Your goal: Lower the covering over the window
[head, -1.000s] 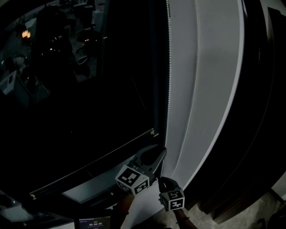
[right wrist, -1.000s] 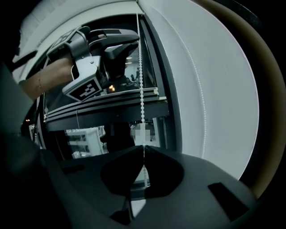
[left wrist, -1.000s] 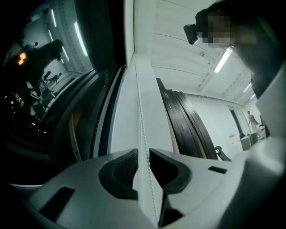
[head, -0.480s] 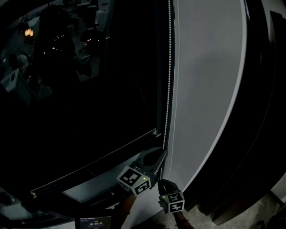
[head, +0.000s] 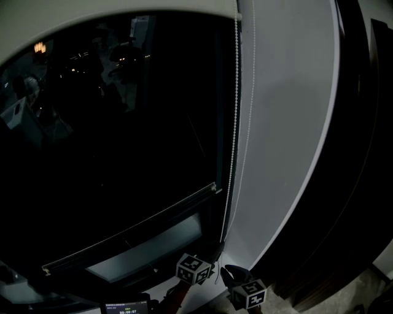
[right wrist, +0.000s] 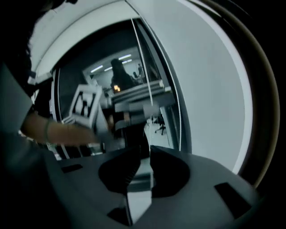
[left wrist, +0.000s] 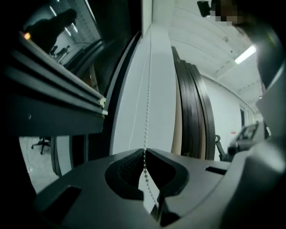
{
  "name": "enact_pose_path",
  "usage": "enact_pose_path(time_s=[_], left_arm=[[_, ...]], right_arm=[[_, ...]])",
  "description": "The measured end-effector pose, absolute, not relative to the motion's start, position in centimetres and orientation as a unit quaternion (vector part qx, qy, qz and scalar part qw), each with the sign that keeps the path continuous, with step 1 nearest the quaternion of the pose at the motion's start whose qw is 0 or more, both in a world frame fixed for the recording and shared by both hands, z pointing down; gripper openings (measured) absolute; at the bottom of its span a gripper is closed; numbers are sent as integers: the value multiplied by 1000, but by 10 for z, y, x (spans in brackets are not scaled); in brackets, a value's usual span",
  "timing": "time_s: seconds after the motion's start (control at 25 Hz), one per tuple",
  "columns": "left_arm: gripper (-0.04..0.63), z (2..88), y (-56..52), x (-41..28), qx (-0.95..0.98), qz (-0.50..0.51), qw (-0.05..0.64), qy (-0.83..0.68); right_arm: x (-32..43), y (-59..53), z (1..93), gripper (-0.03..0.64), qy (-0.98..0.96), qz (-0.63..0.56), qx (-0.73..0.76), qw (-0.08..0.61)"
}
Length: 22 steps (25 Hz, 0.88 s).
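Left gripper [left wrist: 144, 152] is clamped on the bead chain [left wrist: 146, 103] rising above it, ready to haul down the blind [head: 123, 21] high overhead; right gripper [right wrist: 144, 150] alongside is opening, nothing clearly pinched.

screen [head: 126, 305]: cut by bottom edge, print unreadable | left hand [right wrist: 71, 132]: motion-blurred

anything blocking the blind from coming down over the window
Nothing visible does. The blind sits only at the top of the window, and nothing shows in front of the dark pane beneath it. The left gripper is clamped on the bead chain beside the frame.
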<state>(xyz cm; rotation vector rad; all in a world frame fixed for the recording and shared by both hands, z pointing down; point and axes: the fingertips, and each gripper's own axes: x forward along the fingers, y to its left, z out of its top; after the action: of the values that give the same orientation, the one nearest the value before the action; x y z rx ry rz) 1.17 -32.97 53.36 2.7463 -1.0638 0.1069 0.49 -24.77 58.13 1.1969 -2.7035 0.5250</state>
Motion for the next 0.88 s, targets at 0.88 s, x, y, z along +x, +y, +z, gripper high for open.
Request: enact_pose_path(time_s=[0.88], left_arm=[[14,615,-306,4,913,57,206,-348]], right_arm=[[2,-345,247,14,-900,-61,403,-157]])
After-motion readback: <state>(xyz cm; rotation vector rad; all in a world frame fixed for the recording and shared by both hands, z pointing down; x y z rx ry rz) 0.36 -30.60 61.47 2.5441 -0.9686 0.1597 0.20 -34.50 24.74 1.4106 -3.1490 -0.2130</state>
